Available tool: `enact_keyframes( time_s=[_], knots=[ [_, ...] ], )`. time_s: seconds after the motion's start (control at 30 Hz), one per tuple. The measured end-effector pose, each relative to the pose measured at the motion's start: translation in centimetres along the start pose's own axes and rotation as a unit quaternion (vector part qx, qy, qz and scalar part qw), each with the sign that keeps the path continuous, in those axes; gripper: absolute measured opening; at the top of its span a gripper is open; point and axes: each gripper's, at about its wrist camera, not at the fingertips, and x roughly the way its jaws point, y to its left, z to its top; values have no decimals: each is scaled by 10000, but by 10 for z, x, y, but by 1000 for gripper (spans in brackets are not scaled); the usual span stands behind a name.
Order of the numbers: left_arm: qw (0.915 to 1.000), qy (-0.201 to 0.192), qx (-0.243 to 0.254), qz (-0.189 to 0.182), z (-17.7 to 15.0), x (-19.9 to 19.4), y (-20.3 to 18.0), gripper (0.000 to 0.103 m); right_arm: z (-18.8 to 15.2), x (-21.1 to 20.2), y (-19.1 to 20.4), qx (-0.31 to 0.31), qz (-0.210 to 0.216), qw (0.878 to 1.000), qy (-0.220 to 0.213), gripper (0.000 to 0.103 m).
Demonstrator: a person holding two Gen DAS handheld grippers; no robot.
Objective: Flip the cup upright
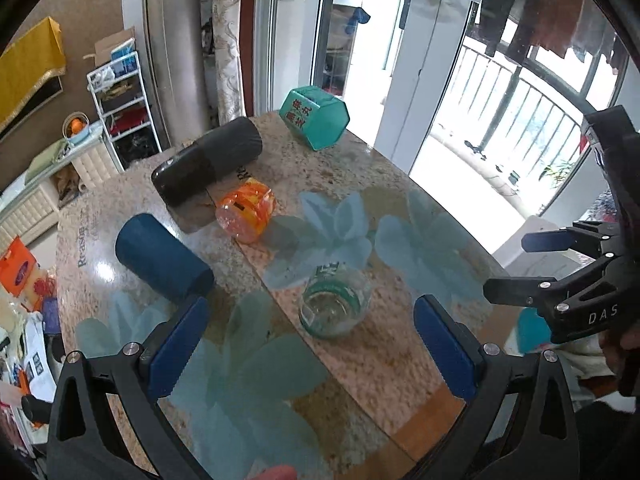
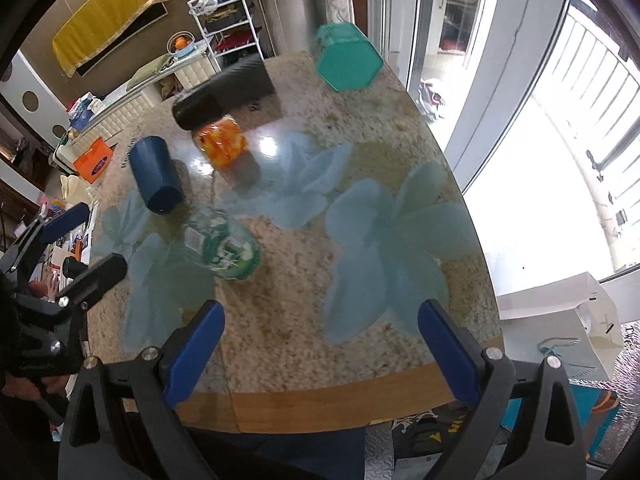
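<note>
A clear glass cup with green print (image 1: 335, 303) stands on the table, mouth up as far as I can tell; it also shows in the right wrist view (image 2: 222, 243). A blue cup (image 1: 164, 261) (image 2: 156, 176), an orange cup (image 1: 246, 212) (image 2: 221, 142), a black cup (image 1: 208, 166) (image 2: 224, 94) and a teal hexagonal cup (image 1: 314, 117) (image 2: 346, 58) lie on their sides. My left gripper (image 1: 312, 344) is open and empty, just short of the glass. My right gripper (image 2: 320, 344) is open and empty near the table's front edge.
The round table (image 2: 360, 400) has a glass top with a flower pattern and a wooden rim. The right gripper shows at the right of the left wrist view (image 1: 560, 268). A white box (image 2: 560, 320) stands right of the table. A shelf rack (image 1: 120, 120) stands behind.
</note>
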Motion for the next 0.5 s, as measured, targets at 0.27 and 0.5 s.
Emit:
enact_keyframes(
  time_s=[0.27, 0.5],
  knots=[
    [9999, -10, 15, -122, -4, -16, 17, 103, -7, -9, 29, -182, -202, 9995, -166, 97],
    [9998, -35, -39, -170, -8, -20, 25, 103, -11, -18, 46, -202, -295, 9988, -322, 98]
  ],
)
